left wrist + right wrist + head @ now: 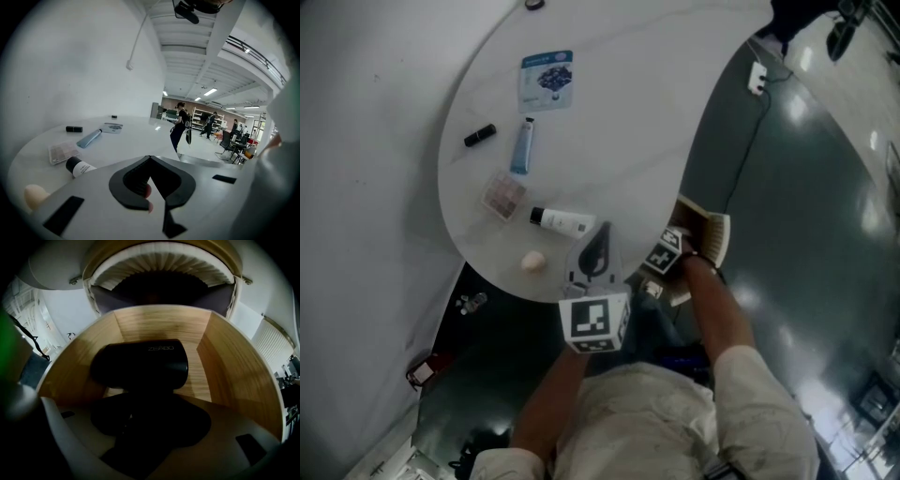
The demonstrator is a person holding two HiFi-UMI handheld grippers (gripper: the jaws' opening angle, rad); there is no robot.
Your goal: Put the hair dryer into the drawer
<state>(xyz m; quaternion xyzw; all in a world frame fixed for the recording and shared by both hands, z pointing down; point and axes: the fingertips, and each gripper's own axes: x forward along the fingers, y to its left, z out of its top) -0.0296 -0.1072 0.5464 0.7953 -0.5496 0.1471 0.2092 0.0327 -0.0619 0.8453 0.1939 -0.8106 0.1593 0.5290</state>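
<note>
The black hair dryer (pixel 140 364) hangs inside the open wooden drawer (pixel 234 362), its barrel lying crosswise above the drawer floor. My right gripper (pixel 140 404) is shut on its dark handle and points steeply down. From the head view the drawer (pixel 713 236) sticks out from under the round white table (pixel 619 141), with my right gripper (pixel 675 258) at its mouth; the dryer is hidden there. My left gripper (pixel 602 234) hovers over the table's near edge. Its jaws (pixel 150 159) meet at the tips with nothing between them.
On the table lie a white bottle with a black cap (pixel 561 221), a beige sponge (pixel 532 262), a palette (pixel 503 195), a blue tube (pixel 522 145), a black stick (pixel 480 135) and a sachet (pixel 547 80). Dark glossy floor (pixel 787 206) spreads to the right.
</note>
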